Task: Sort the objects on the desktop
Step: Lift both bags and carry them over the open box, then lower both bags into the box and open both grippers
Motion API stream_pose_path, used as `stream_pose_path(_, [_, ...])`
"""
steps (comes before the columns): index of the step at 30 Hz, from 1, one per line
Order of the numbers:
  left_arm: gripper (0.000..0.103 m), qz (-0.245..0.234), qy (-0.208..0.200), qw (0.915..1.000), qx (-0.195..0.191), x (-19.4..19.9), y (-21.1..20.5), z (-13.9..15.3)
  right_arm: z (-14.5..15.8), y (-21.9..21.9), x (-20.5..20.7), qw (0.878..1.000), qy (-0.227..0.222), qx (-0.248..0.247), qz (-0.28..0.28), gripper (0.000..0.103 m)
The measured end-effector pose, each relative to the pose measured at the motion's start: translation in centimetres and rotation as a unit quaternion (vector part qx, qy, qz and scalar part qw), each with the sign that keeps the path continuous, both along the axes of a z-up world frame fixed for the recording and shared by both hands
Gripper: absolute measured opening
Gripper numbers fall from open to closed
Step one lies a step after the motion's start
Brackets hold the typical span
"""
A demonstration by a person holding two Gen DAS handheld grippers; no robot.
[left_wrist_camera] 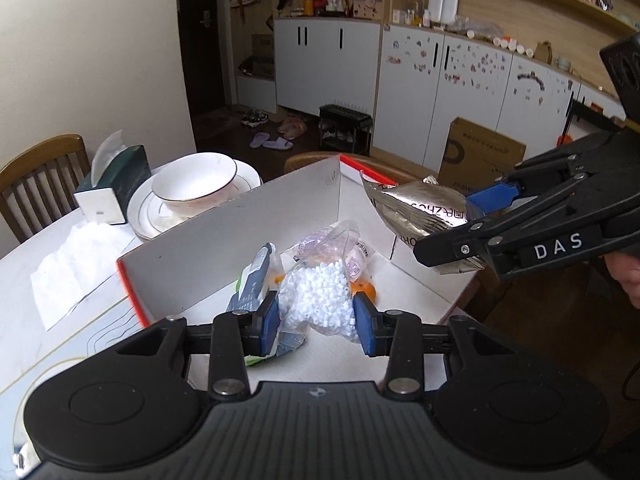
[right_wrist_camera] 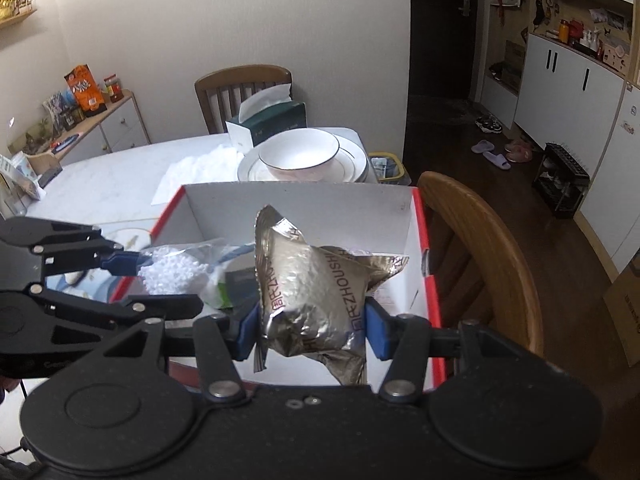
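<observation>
A white cardboard box with a red rim (left_wrist_camera: 224, 236) (right_wrist_camera: 304, 208) stands open on the table. My left gripper (left_wrist_camera: 316, 322) (right_wrist_camera: 154, 282) is shut on a clear bag of white beads (left_wrist_camera: 316, 296) (right_wrist_camera: 172, 270) over the box's near end. Under it in the box lie a blue-green packet (left_wrist_camera: 252, 280), a clear pouch with purple print (left_wrist_camera: 332, 244) and something orange (left_wrist_camera: 362, 290). My right gripper (right_wrist_camera: 312, 328) (left_wrist_camera: 460, 226) is shut on a crinkled silver foil packet (right_wrist_camera: 316, 288) (left_wrist_camera: 416, 210), which hangs above the box's right side.
Behind the box sit a white bowl on stacked plates (left_wrist_camera: 192, 184) (right_wrist_camera: 300, 156), a green tissue box (left_wrist_camera: 116, 184) (right_wrist_camera: 272, 120) and a spread paper napkin (left_wrist_camera: 76, 264). Wooden chairs (right_wrist_camera: 480, 240) (left_wrist_camera: 40, 168) stand at the table's edges. A cardboard carton (left_wrist_camera: 480, 156) is on the floor.
</observation>
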State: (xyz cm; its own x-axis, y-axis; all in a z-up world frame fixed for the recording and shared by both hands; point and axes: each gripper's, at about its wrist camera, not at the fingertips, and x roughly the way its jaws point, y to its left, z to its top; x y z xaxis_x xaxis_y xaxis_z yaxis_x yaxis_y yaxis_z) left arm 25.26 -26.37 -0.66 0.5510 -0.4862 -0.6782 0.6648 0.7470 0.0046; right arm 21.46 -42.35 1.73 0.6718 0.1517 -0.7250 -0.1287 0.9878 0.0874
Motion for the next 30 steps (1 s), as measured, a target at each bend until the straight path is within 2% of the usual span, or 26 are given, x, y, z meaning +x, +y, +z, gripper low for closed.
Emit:
stream_pose_path(17, [0.038,-0.019,0.045,0.9966,0.066,4.2,-3.6,-3.9,-3.4,-1.0,4.7,0.998,0.039,-0.023,0.039,0.052])
stream_pose_path(30, [0.038,-0.005,0.082,0.9916,0.101,6.2,-3.1,-6.5,-6.4,-0.2,6.8,0.994,0.075,-0.051,0.066,0.052])
